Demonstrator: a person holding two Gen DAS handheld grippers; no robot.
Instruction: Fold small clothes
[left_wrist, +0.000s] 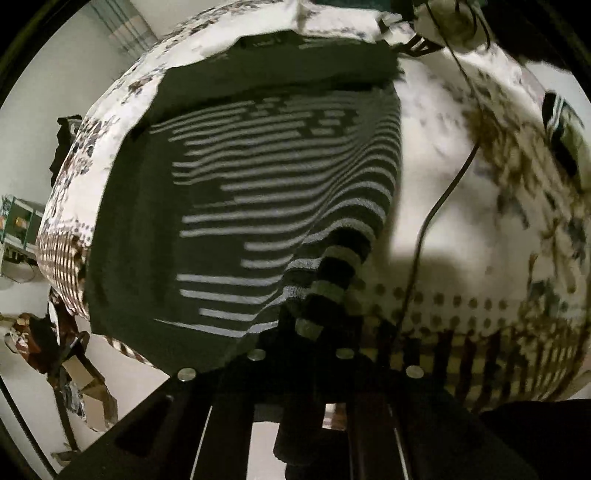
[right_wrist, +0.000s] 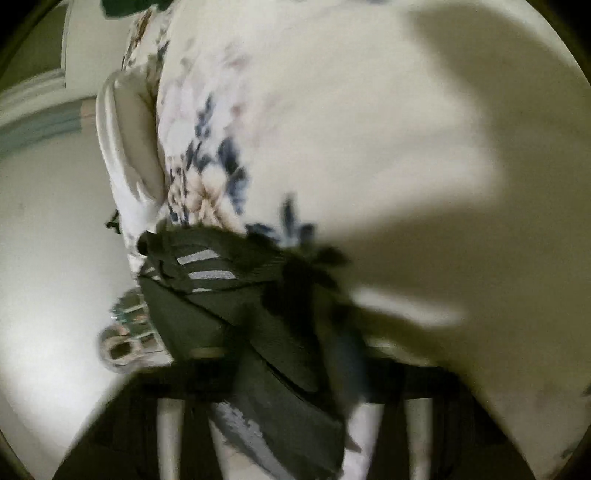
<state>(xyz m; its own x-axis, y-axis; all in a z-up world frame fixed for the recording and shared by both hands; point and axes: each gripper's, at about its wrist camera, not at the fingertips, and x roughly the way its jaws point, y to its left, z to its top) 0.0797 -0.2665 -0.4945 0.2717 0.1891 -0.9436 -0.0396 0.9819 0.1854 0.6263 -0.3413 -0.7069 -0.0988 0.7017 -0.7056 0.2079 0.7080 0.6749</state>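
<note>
Striped black-and-grey knit is pinched in the left claw (left_wrist: 317, 325), which grips one corner of the sweater (left_wrist: 236, 206); the rest of it lies spread across the flowered bedsheet (left_wrist: 458, 192). The right claw (right_wrist: 280, 362) is pressed together on another dark fold of the sweater (right_wrist: 221, 302), lifted above that sheet, though this view is blurred.

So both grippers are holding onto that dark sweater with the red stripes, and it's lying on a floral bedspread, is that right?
Not quite: the stripes are grey, not red, as the left wrist view shows. The rest holds: the left gripper and right gripper each pinch the dark sweater, which lies on the floral bedspread.
</note>
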